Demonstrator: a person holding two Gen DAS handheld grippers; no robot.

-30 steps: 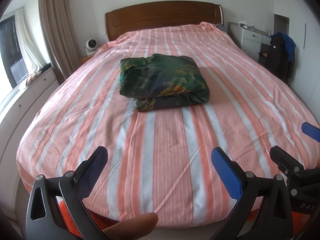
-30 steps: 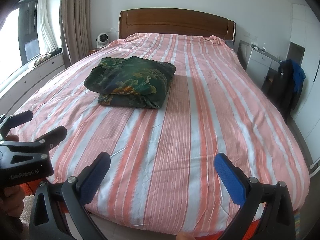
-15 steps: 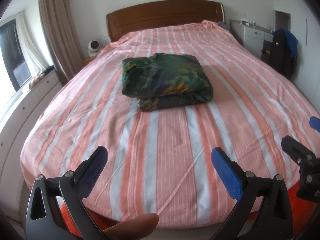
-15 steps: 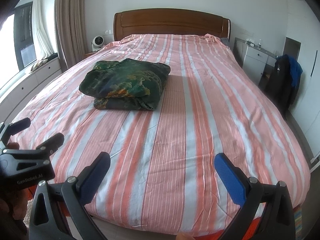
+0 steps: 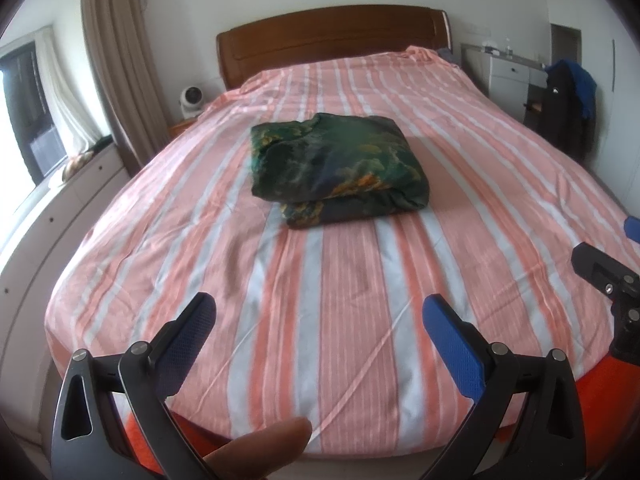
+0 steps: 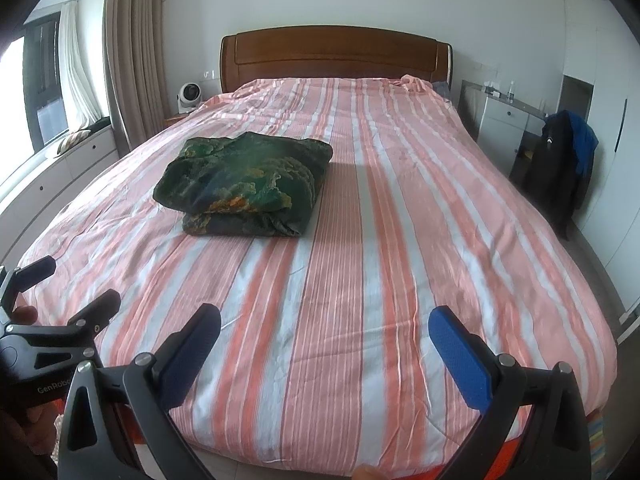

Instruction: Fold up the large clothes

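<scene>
The bed (image 5: 360, 320) is spread with a striped cover, and mid-bed a folded green garment (image 5: 336, 168) is seen, well ahead of both tools. The left hand-held gripper (image 5: 318, 322) and right hand-held gripper (image 6: 324, 332) are held wide open and empty; the left is judged slightly nearer.

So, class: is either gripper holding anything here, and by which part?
Nothing is held. The left gripper and right gripper are both open; the folded garment lies untouched on the bed.
</scene>
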